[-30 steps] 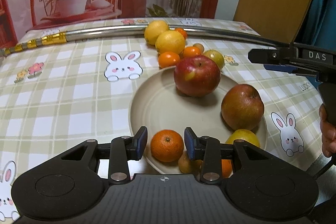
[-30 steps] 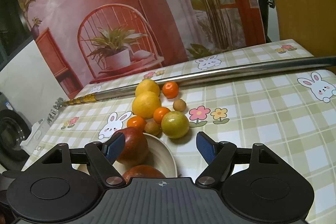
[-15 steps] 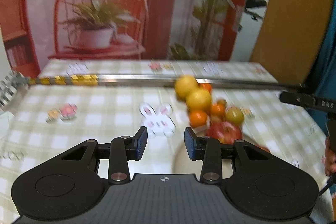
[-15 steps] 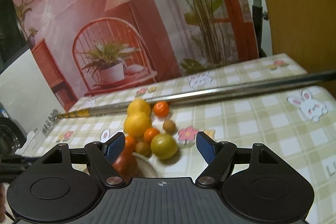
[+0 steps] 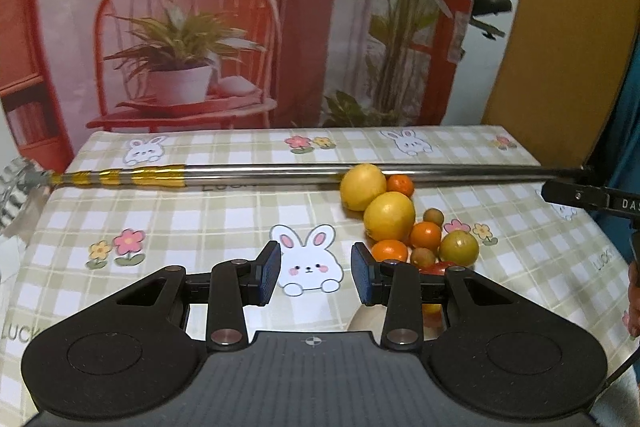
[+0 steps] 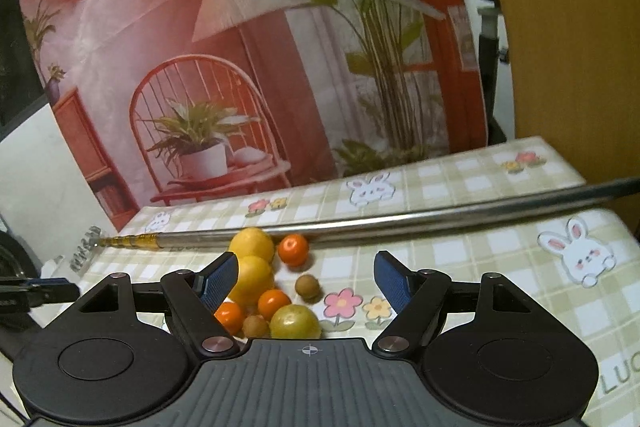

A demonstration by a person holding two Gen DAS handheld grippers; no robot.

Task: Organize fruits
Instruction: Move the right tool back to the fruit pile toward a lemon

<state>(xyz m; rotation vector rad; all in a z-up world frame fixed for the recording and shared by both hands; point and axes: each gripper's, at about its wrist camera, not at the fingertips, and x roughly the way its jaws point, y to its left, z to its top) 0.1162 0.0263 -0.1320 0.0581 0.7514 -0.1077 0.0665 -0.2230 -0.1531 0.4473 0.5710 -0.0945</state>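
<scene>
A cluster of loose fruit lies on the checked tablecloth: two lemons, several small oranges, a green-yellow fruit and small brown fruits. My left gripper is open and empty, raised left of the cluster, over a bunny print. A red apple and the plate rim peek out behind its right finger. My right gripper is open wide and empty, raised just in front of the cluster.
A long metal rod with a gold-wrapped end lies across the table behind the fruit. A printed backdrop stands at the table's far edge. The other gripper's tip shows at the right.
Both grippers have lifted and pulled back from the plate. The left one left an orange on the plate and the plate has dropped almost out of its view.
</scene>
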